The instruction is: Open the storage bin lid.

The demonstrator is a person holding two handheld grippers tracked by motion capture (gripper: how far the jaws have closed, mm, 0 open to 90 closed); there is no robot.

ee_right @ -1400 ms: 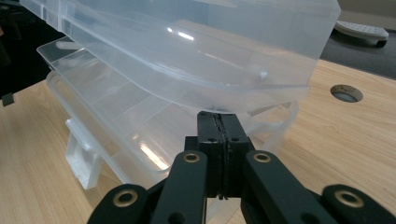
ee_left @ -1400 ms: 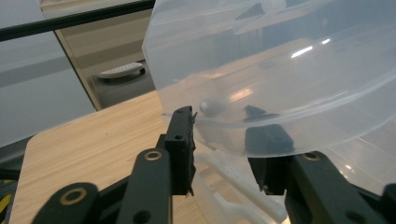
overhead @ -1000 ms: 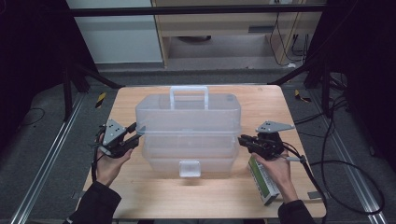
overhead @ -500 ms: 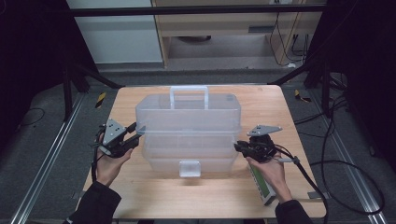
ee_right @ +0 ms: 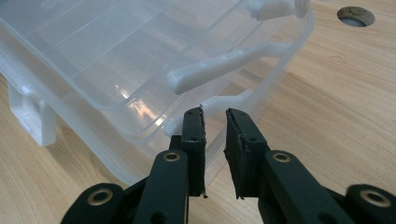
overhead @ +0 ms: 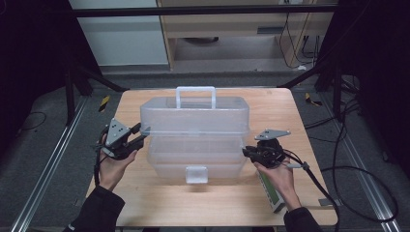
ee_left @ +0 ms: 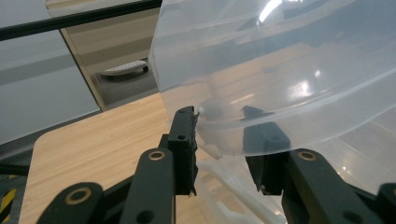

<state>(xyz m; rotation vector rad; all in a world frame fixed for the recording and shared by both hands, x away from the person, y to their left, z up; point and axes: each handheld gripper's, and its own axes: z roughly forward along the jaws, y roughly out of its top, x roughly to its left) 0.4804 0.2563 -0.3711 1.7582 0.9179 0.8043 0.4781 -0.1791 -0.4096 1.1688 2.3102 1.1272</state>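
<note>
Black claws (overhead: 138, 137) (overhead: 247, 152), brass-ringed pivots, grey three-cornered top plates, trailing black cables; dark sleeves (overhead: 99, 210).

Storage box (overhead: 196, 130): clear, milky plastic with a white handle (overhead: 196, 92). Table (overhead: 285, 111) under the box: pale wood grain. Grippers (overhead: 126, 137) (overhead: 251, 152) beside the box: black jaws, grey plates.

I count one clear plastic tiered storage box (overhead: 196, 140) on the wooden table (overhead: 300, 121), with one white arched handle (overhead: 195, 92) on top and one small white front latch (overhead: 196, 174). I hold two black two-jaw grippers: the left gripper (overhead: 140, 133) and the right gripper (overhead: 247, 152). One green-and-white oblong device (overhead: 271, 191) lies under my right hand. I see one round hole (ee_right: 356, 15) in the tabletop.
</note>
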